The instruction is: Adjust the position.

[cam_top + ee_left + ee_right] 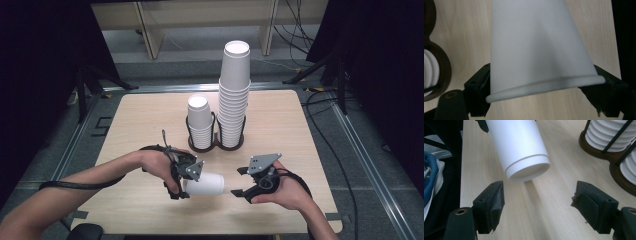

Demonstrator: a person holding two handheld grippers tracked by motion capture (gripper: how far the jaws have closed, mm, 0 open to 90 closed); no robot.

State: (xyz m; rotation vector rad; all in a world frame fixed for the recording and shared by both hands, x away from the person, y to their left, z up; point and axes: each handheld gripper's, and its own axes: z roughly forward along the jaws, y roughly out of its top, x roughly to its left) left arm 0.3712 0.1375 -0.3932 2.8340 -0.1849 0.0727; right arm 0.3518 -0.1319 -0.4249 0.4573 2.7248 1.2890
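At 12 o'clock from my grippers, two cup stacks [234,95] fill a holder [216,144]. My left gripper [181,176] squeezes a white cup [205,184]; my right gripper [239,181] gapes, nothing inside.

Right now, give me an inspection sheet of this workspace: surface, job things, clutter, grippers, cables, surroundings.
Surface: light wooden table, bare around the work.
Job's things: white paper cup held on its side; dark two-ring holder with a short stack and a tall stack.
Clutter: nothing seen.
Grippers: left gripper shut on the cup near its rim; right gripper open, apart from the cup's base.
Cables: one trails from each gripper; more lie on the floor.
Surroundings: dark stands, pale furniture behind.
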